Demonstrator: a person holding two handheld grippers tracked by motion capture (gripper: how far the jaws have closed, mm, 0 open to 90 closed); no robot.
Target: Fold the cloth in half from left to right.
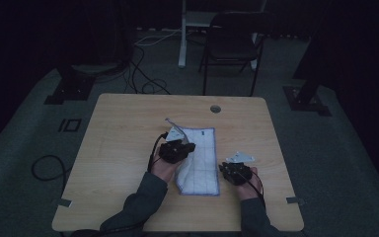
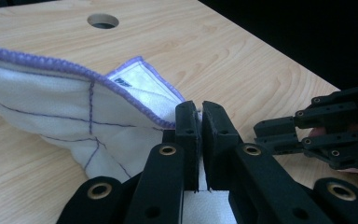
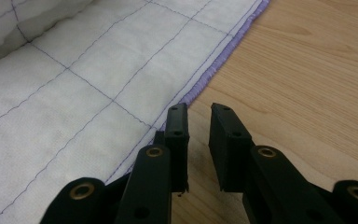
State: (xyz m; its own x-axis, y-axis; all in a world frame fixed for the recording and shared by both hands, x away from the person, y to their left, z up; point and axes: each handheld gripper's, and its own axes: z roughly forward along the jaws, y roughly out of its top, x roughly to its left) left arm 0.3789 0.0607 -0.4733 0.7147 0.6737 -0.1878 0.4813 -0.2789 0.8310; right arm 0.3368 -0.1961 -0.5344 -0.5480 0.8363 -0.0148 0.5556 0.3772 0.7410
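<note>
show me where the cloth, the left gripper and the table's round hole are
cloth point(image 1: 201, 163), high view, flat white middle.
left gripper point(image 2: 200, 112), left gripper view, between its fingertips, shut on the cloth.
round hole point(image 2: 102, 20), left gripper view, dark centre.

Overhead forward-down; two close jaw-level views

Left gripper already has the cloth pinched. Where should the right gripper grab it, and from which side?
Take the purple hemmed edge of the cloth, coming in level from its bare-table side. The right gripper is open there, and that edge lies flat, probably easy to slide one finger under.
</note>
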